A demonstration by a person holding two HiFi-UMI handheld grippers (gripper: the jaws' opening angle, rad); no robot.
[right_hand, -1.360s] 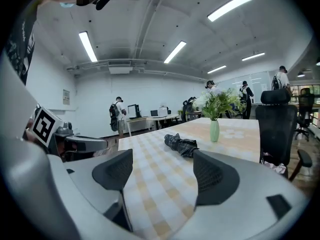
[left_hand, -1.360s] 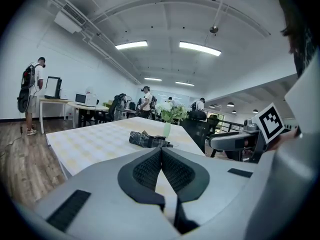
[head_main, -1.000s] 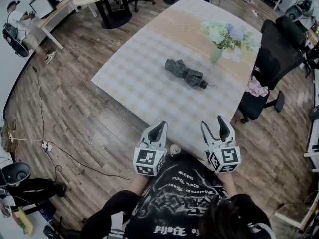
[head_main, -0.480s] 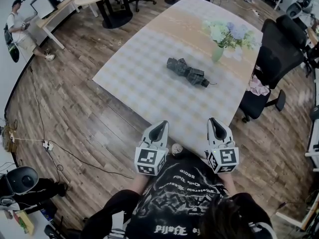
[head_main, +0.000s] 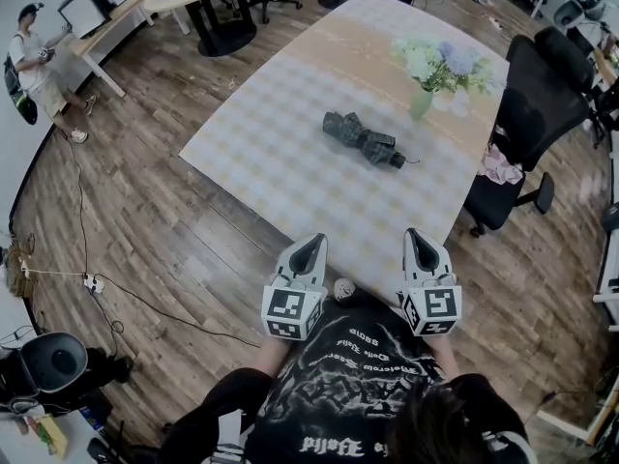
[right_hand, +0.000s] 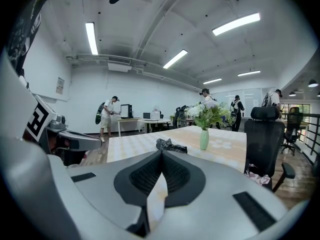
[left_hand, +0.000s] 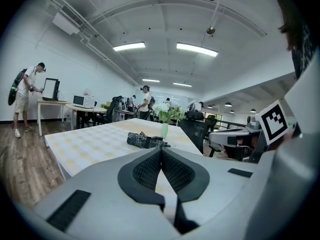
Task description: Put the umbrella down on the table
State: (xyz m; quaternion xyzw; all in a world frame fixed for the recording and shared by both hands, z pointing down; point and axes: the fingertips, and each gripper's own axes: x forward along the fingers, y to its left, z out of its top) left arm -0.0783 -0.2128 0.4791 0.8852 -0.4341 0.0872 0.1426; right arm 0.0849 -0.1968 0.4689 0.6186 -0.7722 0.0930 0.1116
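A folded dark camouflage umbrella (head_main: 363, 141) lies on the checked table (head_main: 280, 153), right of its middle. It also shows in the left gripper view as the umbrella (left_hand: 145, 140) and in the right gripper view as the umbrella (right_hand: 170, 145), far ahead of both sets of jaws. My left gripper (head_main: 309, 245) hangs at the table's near edge, shut and empty. My right gripper (head_main: 419, 238) is beside it, level with it; its jaws have just been closing with nothing between them and are now shut. In their own views, the left gripper (left_hand: 161, 149) and the right gripper (right_hand: 161, 153) show pads pressed together.
A green vase of flowers (head_main: 423, 104) stands behind the umbrella near the table's right edge. A black office chair (head_main: 542, 95) sits at the right side. A person (head_main: 29, 51) stands by desks at the far left. Cables (head_main: 116, 298) run over the wooden floor.
The right gripper's jaws went from wide open to shut, with nothing in them. The left gripper has not moved. The person at the far left has shifted about.
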